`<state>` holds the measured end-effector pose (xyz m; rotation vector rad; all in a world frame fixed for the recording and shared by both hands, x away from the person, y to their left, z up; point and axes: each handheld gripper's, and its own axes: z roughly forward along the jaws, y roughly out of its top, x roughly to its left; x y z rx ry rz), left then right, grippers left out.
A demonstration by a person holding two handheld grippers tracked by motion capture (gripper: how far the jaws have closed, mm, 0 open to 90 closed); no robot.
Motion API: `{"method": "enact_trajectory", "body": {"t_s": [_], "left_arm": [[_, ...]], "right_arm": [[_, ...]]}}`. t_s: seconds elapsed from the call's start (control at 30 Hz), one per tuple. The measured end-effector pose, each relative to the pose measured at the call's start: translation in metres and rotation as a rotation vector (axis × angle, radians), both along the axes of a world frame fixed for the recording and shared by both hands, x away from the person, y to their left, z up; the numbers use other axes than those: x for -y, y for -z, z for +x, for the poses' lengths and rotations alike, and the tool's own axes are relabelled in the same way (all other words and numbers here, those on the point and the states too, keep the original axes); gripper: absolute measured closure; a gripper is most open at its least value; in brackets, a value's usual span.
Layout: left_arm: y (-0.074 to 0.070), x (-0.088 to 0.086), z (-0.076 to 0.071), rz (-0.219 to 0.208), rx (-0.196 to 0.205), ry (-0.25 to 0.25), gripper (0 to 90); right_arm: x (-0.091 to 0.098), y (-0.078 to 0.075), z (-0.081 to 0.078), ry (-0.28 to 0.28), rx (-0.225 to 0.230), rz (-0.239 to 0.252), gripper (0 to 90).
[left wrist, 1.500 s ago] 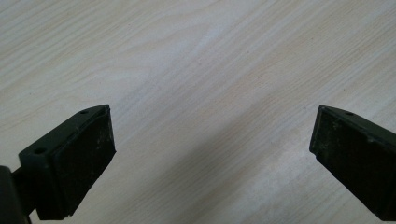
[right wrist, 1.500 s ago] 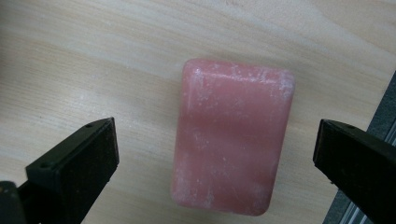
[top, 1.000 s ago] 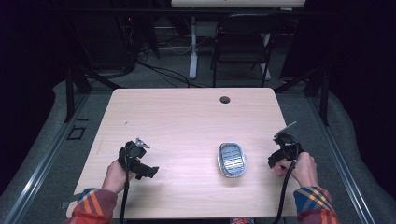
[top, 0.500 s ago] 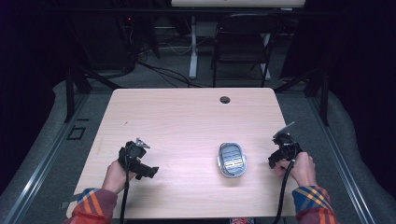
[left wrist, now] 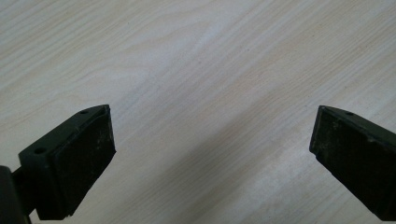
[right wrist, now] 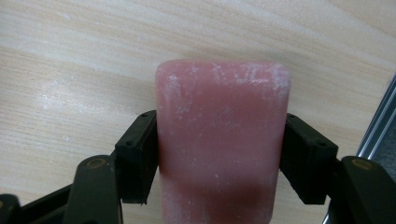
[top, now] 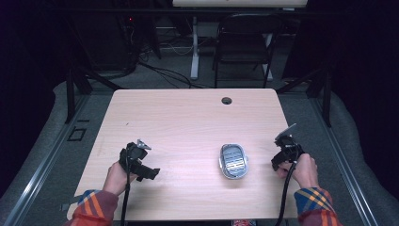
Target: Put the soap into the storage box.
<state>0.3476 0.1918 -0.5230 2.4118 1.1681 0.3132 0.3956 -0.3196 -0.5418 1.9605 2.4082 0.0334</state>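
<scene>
Pinching pink soap in right gripper, jaws just closed in; left gripper spread, empty. Next: carrying it toward soap dish at nine o'clock.

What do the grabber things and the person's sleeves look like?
Each hand carries a black gripper: the left gripper and the right gripper. Both have two flat black jaws with small screw holes, a grey three-cornered plate on top and a black cable trailing back. The sleeves are plaid, in red, orange and blue.
</scene>
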Motion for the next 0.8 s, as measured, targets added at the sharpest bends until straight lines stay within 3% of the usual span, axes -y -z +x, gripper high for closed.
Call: {"method": "enact_trajectory", "body": {"t_s": [0.8], "left_arm": [[-0.0001,-0.0001,-0.0004,0.003,-0.002,0.003,0.1]], "right_arm": [[-0.0007,0.0001,0.0004,0.007,-0.004,0.000,37.4]]}}
